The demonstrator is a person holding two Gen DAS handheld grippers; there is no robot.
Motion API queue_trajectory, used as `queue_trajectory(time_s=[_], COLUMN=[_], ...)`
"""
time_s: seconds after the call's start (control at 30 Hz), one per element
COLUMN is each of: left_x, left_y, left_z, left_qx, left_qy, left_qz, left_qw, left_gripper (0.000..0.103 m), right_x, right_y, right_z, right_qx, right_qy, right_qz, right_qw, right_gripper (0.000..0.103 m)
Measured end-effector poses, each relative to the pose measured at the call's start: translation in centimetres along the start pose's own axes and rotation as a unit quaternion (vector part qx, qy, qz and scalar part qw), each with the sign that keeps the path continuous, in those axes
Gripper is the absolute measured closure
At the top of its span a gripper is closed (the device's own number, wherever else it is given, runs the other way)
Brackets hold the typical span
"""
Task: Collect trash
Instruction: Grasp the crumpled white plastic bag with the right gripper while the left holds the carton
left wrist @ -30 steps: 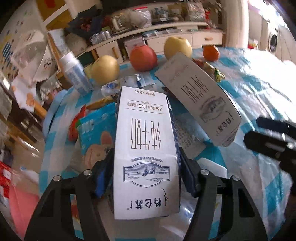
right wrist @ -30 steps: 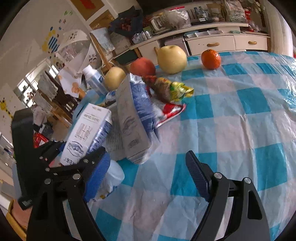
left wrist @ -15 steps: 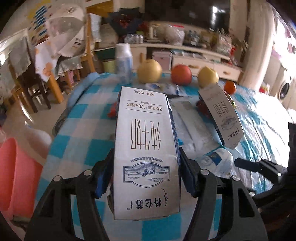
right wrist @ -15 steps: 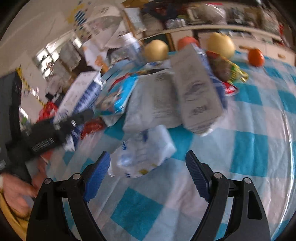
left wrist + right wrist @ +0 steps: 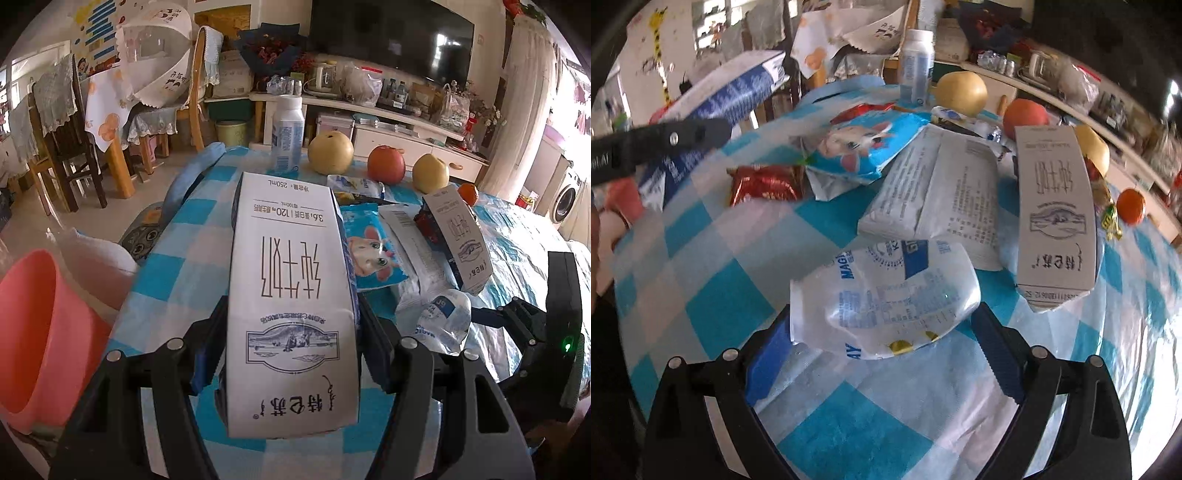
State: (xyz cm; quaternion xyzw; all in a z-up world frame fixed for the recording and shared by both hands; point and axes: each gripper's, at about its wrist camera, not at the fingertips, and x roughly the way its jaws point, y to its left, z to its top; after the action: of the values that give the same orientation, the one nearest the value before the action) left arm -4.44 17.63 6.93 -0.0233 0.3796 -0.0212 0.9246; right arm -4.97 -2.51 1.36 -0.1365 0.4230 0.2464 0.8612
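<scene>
My left gripper [image 5: 291, 343] is shut on a white and blue milk carton [image 5: 291, 295] and holds it above the table's left edge; the carton also shows in the right wrist view [image 5: 716, 99]. A pink bin [image 5: 40, 339] stands below at the left. My right gripper [image 5: 882, 343] is open, its jaws on either side of a crumpled clear plastic pouch [image 5: 886, 295] that lies on the checked tablecloth [image 5: 701, 295]. A second milk carton [image 5: 1052, 221], a white packet [image 5: 942, 188], a blue cartoon wrapper [image 5: 864, 147] and a red wrapper [image 5: 764, 184] lie beyond.
Two pears [image 5: 960, 88], an apple [image 5: 1023, 114], an orange [image 5: 1130, 201] and a white bottle [image 5: 916, 62] stand at the table's far side. Chairs [image 5: 62, 147] and a TV cabinet [image 5: 388, 122] lie beyond the table.
My left gripper has carried the carton left, off the pile towards the table edge and the pink bin. My right gripper has moved left and closer, around the crumpled pouch.
</scene>
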Motion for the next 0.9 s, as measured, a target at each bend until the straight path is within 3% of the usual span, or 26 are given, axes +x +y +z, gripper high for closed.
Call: queue_trajectory(time_s=[0.33, 0.73, 0.9], left_x=[0.1, -2.5, -5.5], left_y=[0.6, 2.7, 6.5], left_z=[-0.2, 0.5, 1.4], left_qx=[-0.007, -0.04, -0.063], left_qy=[0.007, -0.018, -0.053], left_qz=[-0.013, -0.016, 0.021], left_qw=[0.9999, 0.9989, 0.9964], left_gripper=[0.037, 0.037, 0.037], right_x=[0.5, -4.5, -6.2], right_y=[0.1, 1.6, 5.2], right_z=[0.6, 1.4, 4.5], right_qx=[0.013, 0.061, 0.055], right_qy=[-0.011, -0.063, -0.079], right_qz=[-0.011, -0.004, 0.034], right_qw=[1.0, 0.996, 0.995], right_gripper=[0.012, 0.012, 0.012])
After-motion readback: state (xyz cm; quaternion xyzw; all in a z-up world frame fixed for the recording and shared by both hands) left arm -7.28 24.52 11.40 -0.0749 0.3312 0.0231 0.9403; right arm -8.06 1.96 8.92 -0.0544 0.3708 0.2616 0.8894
